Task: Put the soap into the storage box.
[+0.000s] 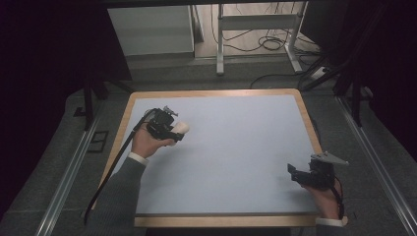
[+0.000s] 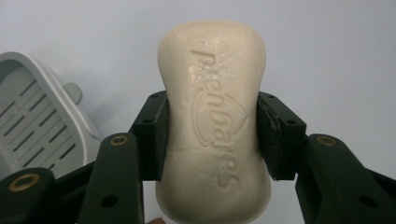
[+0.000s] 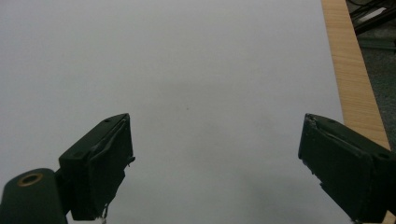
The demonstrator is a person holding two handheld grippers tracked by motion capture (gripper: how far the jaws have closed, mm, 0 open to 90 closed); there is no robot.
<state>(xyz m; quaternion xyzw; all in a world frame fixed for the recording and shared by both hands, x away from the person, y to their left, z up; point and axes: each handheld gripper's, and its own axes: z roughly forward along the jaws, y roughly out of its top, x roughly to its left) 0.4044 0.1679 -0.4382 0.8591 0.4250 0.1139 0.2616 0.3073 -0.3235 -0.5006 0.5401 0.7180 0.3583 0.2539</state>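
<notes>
A cream soap bar (image 2: 212,116) with raised lettering stands on end between the jaws of my left gripper (image 2: 212,140), which is shut on its narrow waist. From above, the soap (image 1: 184,128) pokes out of the left gripper (image 1: 177,129) over the mat's left part. A grey slotted soap dish (image 2: 32,121) lies just beside it, at the left of the left gripper view. My right gripper (image 1: 293,172) hovers near the mat's front right corner. In its own view the right gripper (image 3: 215,163) stands open, jaws wide apart with nothing between them.
A pale blue mat (image 1: 231,147) covers the table, framed by a wooden rim (image 1: 216,92). That rim (image 3: 350,70) runs close to the right gripper. Beyond the table are dark floor, cables and a white desk frame (image 1: 255,29).
</notes>
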